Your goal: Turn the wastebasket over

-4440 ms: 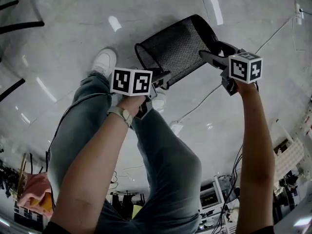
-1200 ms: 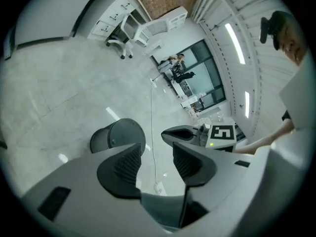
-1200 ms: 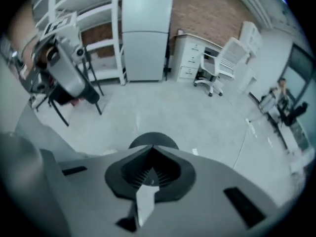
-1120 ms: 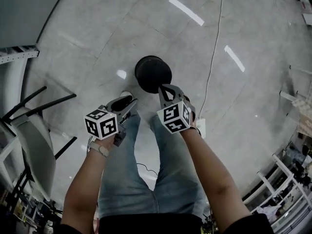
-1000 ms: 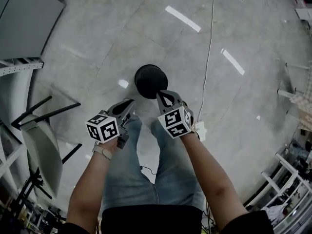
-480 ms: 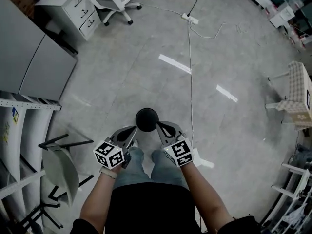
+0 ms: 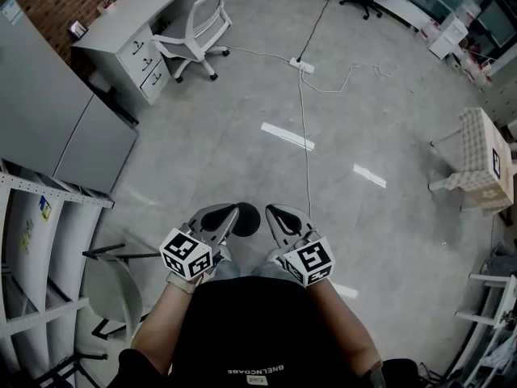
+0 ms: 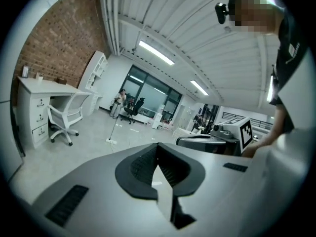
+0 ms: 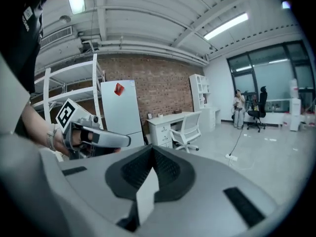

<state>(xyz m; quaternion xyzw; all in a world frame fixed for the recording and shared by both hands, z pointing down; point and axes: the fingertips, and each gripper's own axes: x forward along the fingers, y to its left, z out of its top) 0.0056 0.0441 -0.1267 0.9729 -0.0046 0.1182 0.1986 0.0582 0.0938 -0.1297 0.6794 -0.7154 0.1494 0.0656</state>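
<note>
The black mesh wastebasket stands on the grey floor far below me and shows as a small dark round top in the head view. My left gripper and right gripper are raised in front of my chest, one on each side of the basket in the picture and well above it. Both are shut with nothing between the jaws. The left gripper points level into the room, and the right gripper shows beside it. The right gripper points toward the brick wall, with the left gripper at its left.
A white desk and office chair stand at the back left. A cable with a power strip runs down the floor toward me. A grey cabinet, shelving and a chair are at the left, a cloth-covered table at the right.
Earlier both grippers held the basket tilted in the air. It now stands on the floor, let go, and both grippers have risen high above it, so more of the room shows.
</note>
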